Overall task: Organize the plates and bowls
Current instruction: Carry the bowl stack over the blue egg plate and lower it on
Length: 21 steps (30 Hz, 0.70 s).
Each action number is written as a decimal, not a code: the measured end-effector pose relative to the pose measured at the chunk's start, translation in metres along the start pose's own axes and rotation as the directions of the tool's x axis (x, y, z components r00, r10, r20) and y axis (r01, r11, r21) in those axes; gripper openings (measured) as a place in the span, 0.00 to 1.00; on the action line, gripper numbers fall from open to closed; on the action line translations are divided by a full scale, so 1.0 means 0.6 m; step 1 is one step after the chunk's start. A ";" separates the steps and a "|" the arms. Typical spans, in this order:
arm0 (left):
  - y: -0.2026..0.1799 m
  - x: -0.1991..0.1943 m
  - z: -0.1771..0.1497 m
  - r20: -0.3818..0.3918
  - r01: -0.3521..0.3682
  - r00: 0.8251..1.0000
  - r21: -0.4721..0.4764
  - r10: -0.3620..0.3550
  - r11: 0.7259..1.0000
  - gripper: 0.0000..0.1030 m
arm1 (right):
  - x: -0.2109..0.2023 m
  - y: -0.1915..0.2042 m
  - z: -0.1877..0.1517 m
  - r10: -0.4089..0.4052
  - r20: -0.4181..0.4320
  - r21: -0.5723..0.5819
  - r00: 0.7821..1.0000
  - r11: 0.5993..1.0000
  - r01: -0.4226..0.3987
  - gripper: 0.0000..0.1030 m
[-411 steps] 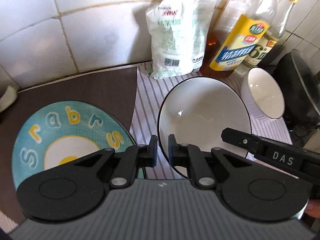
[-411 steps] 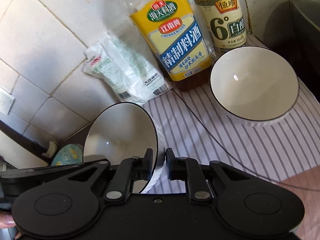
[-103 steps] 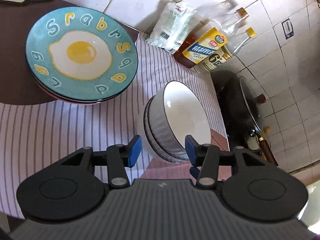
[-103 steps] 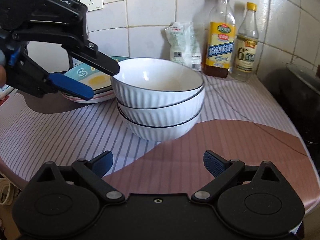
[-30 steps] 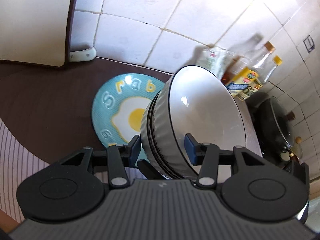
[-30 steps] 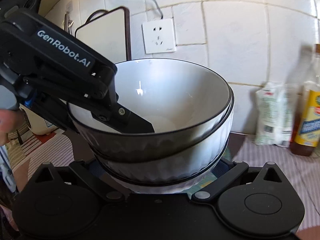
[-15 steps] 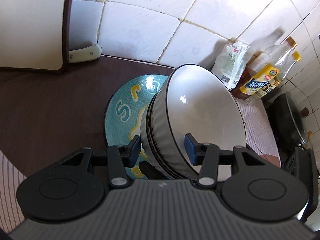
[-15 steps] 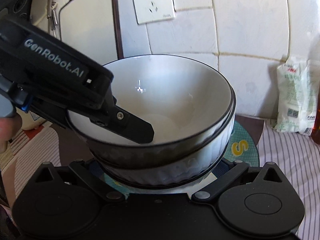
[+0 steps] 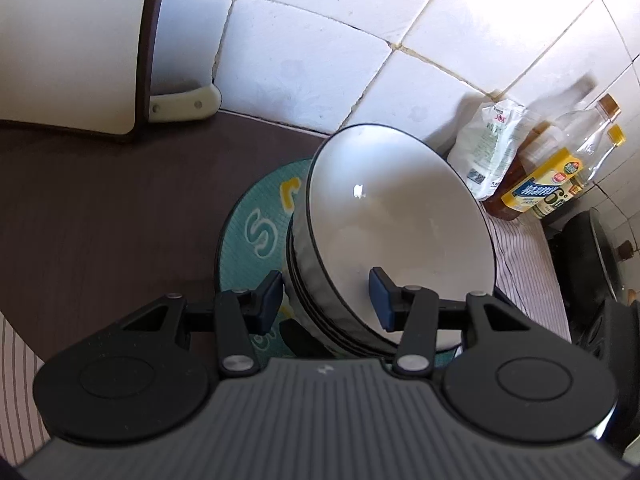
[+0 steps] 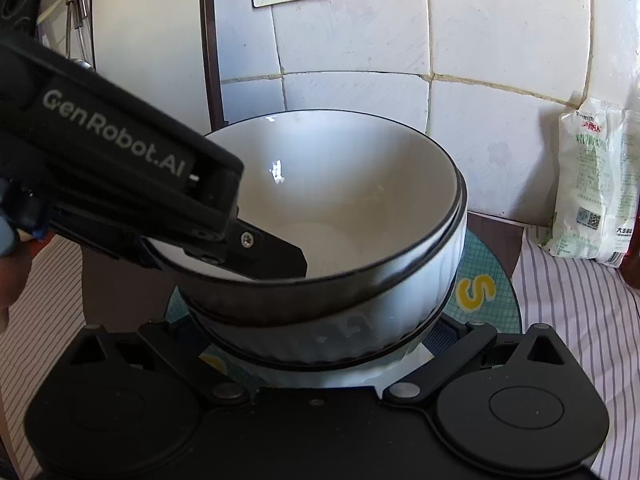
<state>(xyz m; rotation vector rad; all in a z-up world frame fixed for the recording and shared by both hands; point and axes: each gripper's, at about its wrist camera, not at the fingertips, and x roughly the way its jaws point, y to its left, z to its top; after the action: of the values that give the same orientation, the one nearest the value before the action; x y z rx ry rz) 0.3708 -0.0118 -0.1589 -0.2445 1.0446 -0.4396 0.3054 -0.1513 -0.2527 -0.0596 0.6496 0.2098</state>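
Ahead of both my grippers and just under the load lies the teal plate stack point(image 9: 256, 232), on the dark mat near the tiled wall. Over it I carry the stack of white bowls point(image 9: 392, 240), nested, slightly tilted; whether its foot already touches the plate I cannot tell. My left gripper point(image 9: 326, 300) is part open and pinches the near rim, one pad outside the wall, one inside the top bowl. My right gripper point(image 10: 320, 344) stands wide, its fingers clasping the lowest bowl from either side near the base. To set this down well, I'd level the stack, centre it on the plate, lower gently, then free the rim pinch before drawing the lower fingers out sideways.
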 end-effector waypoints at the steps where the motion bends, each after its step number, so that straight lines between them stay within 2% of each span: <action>1: 0.003 0.001 -0.001 0.002 0.006 1.000 -0.011 -0.006 1.000 0.44 | 0.004 -0.003 0.005 0.001 -0.001 -0.003 1.000 1.000 -0.001 1.00; 9: -0.001 0.001 -0.003 -0.003 -0.016 1.000 -0.045 0.016 0.999 0.44 | 0.014 0.000 0.021 -0.018 -0.082 -0.012 0.996 1.000 0.017 1.00; 12: -0.012 -0.001 0.003 -0.003 -0.049 0.999 -0.010 0.049 0.999 0.43 | 0.013 0.005 0.026 -0.036 -0.113 -0.008 0.993 0.999 0.035 1.00; 15: -0.019 -0.014 0.007 0.016 -0.084 0.996 0.007 0.084 0.996 0.45 | 0.000 0.009 0.027 -0.059 -0.139 -0.015 0.989 0.998 0.057 1.00; 19: -0.026 -0.040 0.005 0.052 -0.122 0.991 0.027 0.120 0.992 0.53 | -0.029 0.010 0.024 -0.085 -0.167 0.040 0.982 0.995 0.092 1.00; 21: -0.029 -0.049 0.002 0.053 -0.149 0.988 0.035 0.147 0.988 0.53 | -0.042 0.006 0.020 -0.112 -0.161 0.111 0.981 0.985 0.131 1.00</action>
<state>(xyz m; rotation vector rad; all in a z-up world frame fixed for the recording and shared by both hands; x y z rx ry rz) 0.3553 -0.0138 -0.1284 -0.1419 0.9961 -0.3175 0.2921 -0.1508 -0.2278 0.0012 0.8091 0.0471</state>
